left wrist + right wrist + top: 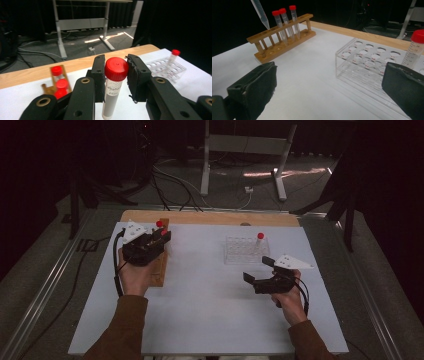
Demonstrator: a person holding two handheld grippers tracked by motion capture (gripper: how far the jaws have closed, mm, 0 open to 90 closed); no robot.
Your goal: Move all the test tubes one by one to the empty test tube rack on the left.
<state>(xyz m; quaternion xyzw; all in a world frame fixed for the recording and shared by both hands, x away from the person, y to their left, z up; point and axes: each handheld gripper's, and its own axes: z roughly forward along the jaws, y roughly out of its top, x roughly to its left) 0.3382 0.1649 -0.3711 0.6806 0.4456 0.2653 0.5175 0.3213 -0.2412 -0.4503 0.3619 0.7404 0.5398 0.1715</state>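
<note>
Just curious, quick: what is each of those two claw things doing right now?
Left gripper: closed on a red-capped tube.
Right gripper: open, holding nothing.

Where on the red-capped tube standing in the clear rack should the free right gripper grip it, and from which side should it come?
Grip the tube in the clear rack just below its red cap, coming from above. It stands upright with its lower part sunk in the clear rack, so only the top is free. The right gripper is open, so its fingers can straddle it.
</note>
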